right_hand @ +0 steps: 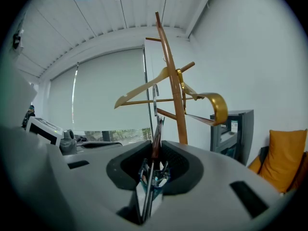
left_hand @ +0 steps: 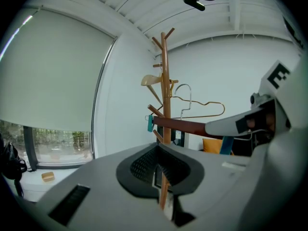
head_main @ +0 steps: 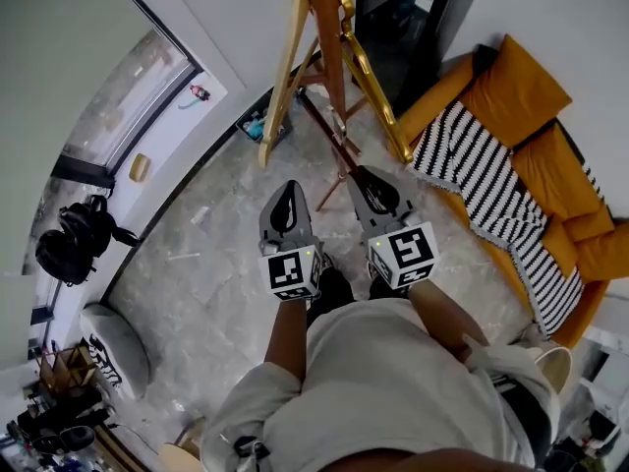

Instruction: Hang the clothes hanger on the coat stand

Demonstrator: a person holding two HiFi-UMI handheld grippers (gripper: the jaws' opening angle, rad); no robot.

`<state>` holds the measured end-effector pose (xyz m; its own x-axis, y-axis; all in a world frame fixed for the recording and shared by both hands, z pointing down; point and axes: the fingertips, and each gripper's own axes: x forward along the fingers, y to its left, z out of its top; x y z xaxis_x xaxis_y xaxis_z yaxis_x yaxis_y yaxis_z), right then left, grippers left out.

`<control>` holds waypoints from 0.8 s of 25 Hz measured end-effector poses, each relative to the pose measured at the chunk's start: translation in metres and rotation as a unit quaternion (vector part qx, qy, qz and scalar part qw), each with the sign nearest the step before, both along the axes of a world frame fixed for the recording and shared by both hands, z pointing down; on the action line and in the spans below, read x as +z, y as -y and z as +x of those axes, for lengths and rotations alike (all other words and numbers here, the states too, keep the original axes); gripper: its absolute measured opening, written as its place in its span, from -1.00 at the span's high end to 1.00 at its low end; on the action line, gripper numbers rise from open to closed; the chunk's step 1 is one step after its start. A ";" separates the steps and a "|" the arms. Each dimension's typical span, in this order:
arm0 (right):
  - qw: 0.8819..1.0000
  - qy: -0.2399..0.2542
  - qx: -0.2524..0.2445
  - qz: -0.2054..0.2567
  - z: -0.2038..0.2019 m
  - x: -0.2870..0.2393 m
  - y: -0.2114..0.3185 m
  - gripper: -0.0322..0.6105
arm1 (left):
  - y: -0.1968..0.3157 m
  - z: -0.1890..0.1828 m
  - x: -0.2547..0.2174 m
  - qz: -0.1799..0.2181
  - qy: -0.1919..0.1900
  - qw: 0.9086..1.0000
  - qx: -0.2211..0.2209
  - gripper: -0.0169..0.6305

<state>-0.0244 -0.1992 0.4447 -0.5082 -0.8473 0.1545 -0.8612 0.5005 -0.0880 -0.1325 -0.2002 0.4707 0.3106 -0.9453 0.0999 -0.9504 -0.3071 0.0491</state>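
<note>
Right gripper (right_hand: 153, 173): jaws clamped on one end of the dark red clothes hanger (left_hand: 179, 125). Left gripper (left_hand: 161, 179): jaws together, nothing between them. Both are held above the floor (head_main: 216, 264), with the coat stand (left_hand: 165, 81) directly ahead and most of its pegs above jaw level. The hanger's long axis runs from the right jaws forward and leftward, across the front of the pole, its teal clip (left_hand: 150, 123) just beside the pole. Judgement: the right gripper is the working side; the hanger needs raising to a free peg

Orange sofa (head_main: 550, 155) with striped blanket (head_main: 491, 180), black backpack (head_main: 74, 239) by window (head_main: 138, 106), black cabinet (head_main: 408, 18), marble floor (head_main: 216, 293)
</note>
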 end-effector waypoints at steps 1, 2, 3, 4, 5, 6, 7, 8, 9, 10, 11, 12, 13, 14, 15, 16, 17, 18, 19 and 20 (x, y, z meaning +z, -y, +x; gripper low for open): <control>1.000 0.000 0.001 -0.002 -0.003 0.001 0.002 0.72 | 0.003 -0.002 0.000 0.000 0.000 1.000 0.003 0.92; 1.000 0.000 0.002 -0.004 -0.006 0.002 0.004 0.72 | 0.005 -0.005 0.000 0.000 0.000 1.000 0.006 0.92; 1.000 0.000 0.002 -0.007 -0.008 0.003 0.006 0.72 | 0.008 -0.007 0.000 0.000 -0.001 1.000 0.008 0.92; 1.000 0.000 0.002 -0.009 -0.011 0.004 0.008 0.72 | 0.010 -0.009 -0.001 0.000 -0.002 1.000 0.010 0.92; 1.000 0.000 0.003 -0.012 -0.013 0.006 0.010 0.72 | 0.012 -0.010 -0.001 0.000 -0.003 1.000 0.012 0.92; 1.000 0.002 0.004 -0.015 -0.014 0.008 0.011 0.72 | 0.014 -0.011 -0.002 0.001 -0.004 1.000 0.014 0.92; 1.000 0.004 0.007 -0.019 -0.015 0.010 0.013 0.72 | 0.016 -0.011 -0.002 0.002 -0.005 1.000 0.017 0.92; 1.000 0.007 0.010 -0.021 -0.015 0.011 0.016 0.72 | 0.018 -0.012 -0.002 0.004 -0.005 1.000 0.020 0.92; 1.000 0.009 0.014 -0.023 -0.016 0.012 0.018 0.72 | 0.020 -0.014 -0.001 0.004 -0.005 1.000 0.022 0.92; 0.999 0.011 0.018 -0.024 -0.017 0.013 0.021 0.72 | 0.023 -0.016 0.000 0.003 -0.005 1.000 0.025 0.92; 0.999 0.011 0.022 -0.024 -0.017 0.013 0.024 0.72 | 0.026 -0.018 0.001 0.001 -0.005 1.000 0.026 0.92; 0.999 0.011 0.025 -0.024 -0.018 0.013 0.027 0.72 | 0.028 -0.020 0.003 -0.001 -0.005 1.000 0.027 0.92; 0.999 0.011 0.027 -0.024 -0.019 0.012 0.030 0.72 | 0.031 -0.023 0.003 -0.002 -0.005 1.000 0.027 0.92; 0.999 0.010 0.029 -0.024 -0.020 0.011 0.032 0.71 | 0.034 -0.026 0.003 -0.001 -0.005 1.000 0.026 0.92; 0.999 0.010 0.031 -0.023 -0.020 0.012 0.035 0.72 | 0.037 -0.028 0.002 0.001 -0.004 1.000 0.026 0.92; 0.999 0.011 0.033 -0.024 -0.020 0.012 0.038 0.72 | 0.040 -0.030 0.002 0.002 -0.003 1.000 0.026 0.92; 0.999 0.011 0.036 -0.024 -0.020 0.013 0.041 0.72 | 0.042 -0.033 0.002 0.003 -0.002 1.000 0.026 0.92; 0.999 0.012 0.039 -0.025 -0.021 0.014 0.044 0.72 | 0.045 -0.036 0.003 0.003 -0.002 1.000 0.026 0.92; 0.999 0.012 0.043 -0.026 -0.022 0.014 0.046 0.72 | 0.048 -0.039 0.002 0.003 -0.002 1.000 0.027 0.92; 0.998 0.013 0.046 -0.027 -0.023 0.014 0.049 0.72 | 0.051 -0.043 0.002 0.003 -0.002 1.000 0.027 0.92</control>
<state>-0.0476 -0.2481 0.4590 -0.4335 -0.8811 0.1891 -0.9002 0.4137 -0.1359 -0.1752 -0.2510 0.4728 0.3623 -0.9273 0.0937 -0.9320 -0.3591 0.0503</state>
